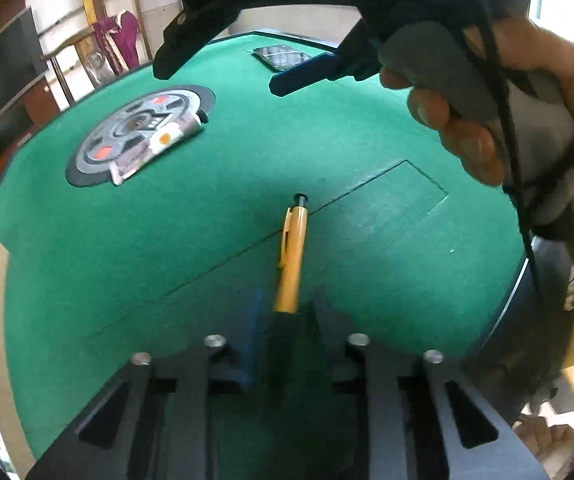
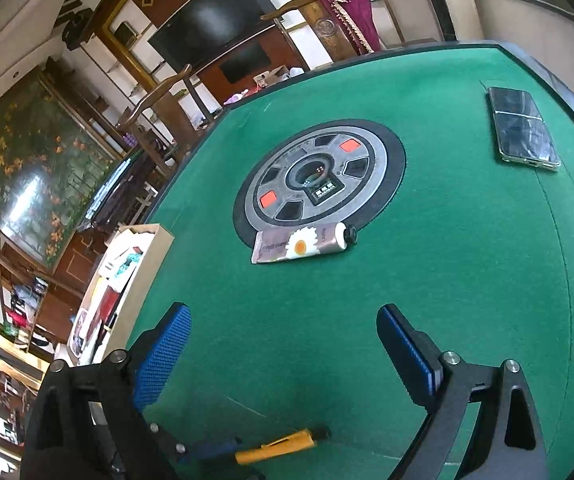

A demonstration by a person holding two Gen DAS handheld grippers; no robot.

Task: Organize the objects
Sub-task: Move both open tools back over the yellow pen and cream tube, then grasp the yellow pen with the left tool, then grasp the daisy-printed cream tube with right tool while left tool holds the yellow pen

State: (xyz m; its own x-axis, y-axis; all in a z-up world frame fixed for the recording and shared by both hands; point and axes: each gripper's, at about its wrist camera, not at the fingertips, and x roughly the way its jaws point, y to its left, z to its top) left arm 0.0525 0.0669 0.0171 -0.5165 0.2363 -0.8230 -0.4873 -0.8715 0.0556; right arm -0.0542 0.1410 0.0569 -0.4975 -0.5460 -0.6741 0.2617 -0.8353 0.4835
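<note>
left gripper [image 1: 283, 320] has its fingers clamped on the yellow pen [image 1: 293, 256], low over the green counter [image 1: 207, 240] on the near side of the round hub [image 2: 319, 178], where the tube [image 2: 307, 242] rests on the rim, while the right gripper [image 2: 283, 344] hovers, fingers wide apart, empty.

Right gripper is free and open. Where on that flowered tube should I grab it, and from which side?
Take the flowered tube across its rounder body, between the daisy print and the black cap. It lies flat, lengthwise across the right wrist view, on the near edge of the round centre panel. Come down from above with the right gripper, jaws spanning its short width; the crimped end looks too thin.
</note>
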